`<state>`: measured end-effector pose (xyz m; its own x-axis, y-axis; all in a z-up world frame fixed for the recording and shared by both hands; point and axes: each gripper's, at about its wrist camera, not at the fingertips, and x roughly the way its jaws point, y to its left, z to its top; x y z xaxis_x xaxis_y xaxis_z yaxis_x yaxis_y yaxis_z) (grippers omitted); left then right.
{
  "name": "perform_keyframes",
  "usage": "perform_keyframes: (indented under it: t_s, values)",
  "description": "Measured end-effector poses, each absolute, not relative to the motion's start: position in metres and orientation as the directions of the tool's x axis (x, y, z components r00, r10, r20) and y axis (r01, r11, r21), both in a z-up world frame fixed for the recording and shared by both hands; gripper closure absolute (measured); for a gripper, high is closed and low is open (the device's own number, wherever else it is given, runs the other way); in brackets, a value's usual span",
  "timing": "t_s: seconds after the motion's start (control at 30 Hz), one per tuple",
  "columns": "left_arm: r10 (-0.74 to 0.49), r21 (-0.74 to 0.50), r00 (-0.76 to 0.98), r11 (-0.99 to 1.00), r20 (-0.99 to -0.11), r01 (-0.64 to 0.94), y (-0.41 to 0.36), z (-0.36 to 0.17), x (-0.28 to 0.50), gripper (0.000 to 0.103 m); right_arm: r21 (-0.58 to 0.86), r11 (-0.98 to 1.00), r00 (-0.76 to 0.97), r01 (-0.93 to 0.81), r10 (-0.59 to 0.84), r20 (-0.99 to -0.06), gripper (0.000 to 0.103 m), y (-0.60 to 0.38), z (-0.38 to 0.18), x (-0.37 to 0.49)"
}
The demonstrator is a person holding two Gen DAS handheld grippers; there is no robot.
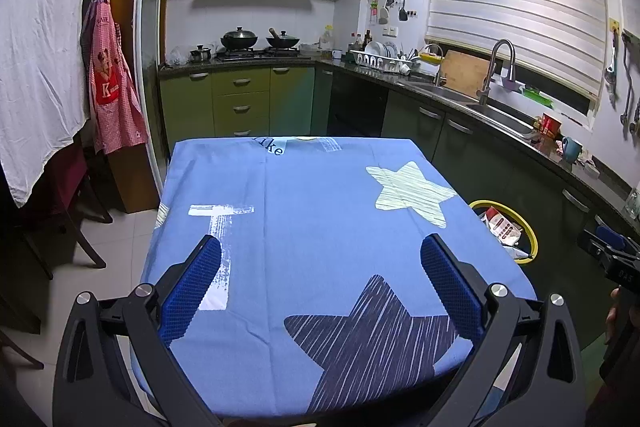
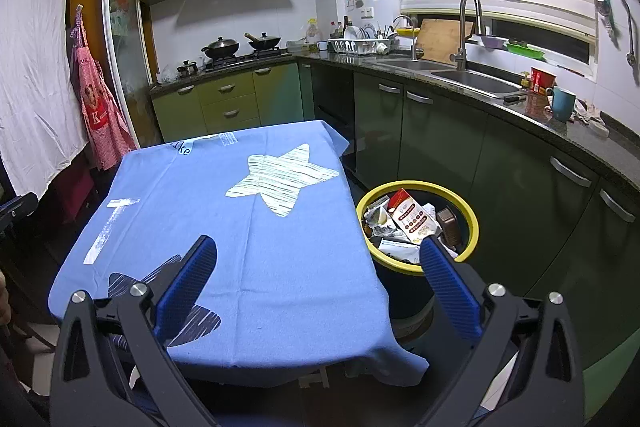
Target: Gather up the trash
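Black gripper [image 1: 320, 251] frames — blue ribbed pads [image 2: 448, 283], silver screws [image 1: 497, 290]

Matt blue cloth [image 1: 320, 219] covers the table; cabinets [image 2: 440, 147] look glossy green.

Counts across the kitchen

One worktop [image 2: 280, 267] under a blue cloth that carries three stars, two of them pale [image 2: 280, 177] and one dark [image 1: 372, 343]; one yellow-rimmed bin [image 2: 472, 223] beside it, holding one red-and-white carton [image 2: 412, 219], one brown packet [image 2: 448, 227] and crumpled wrappers too jumbled to count. Two pairs of tongs, left [image 1: 320, 255] and right [image 2: 318, 255], each with two blue fingers. On the stove, two lidded woks [image 2: 222, 47] and one small pot [image 2: 186, 67]. One double sink [image 2: 468, 79], one tall tap [image 2: 466, 27], one dish rack [image 2: 356, 46], one cutting board [image 2: 440, 41], one blue mug [image 2: 562, 103], one red apron [image 2: 98, 115].
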<state>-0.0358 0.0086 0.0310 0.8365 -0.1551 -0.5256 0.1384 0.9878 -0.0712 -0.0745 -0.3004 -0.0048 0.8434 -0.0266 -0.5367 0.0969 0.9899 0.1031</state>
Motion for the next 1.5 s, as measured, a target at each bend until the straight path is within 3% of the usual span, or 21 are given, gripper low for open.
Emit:
perform_keyframes:
  t_s: [1.5]
  values:
    - [-0.175, -0.045, 0.825, 0.983, -0.537, 0.179, -0.007, 0.028, -0.034, 0.005, 0.100, 0.990, 0.831, 0.097, -0.026, -0.555, 0.006, -0.296, -0.013, -0.070]
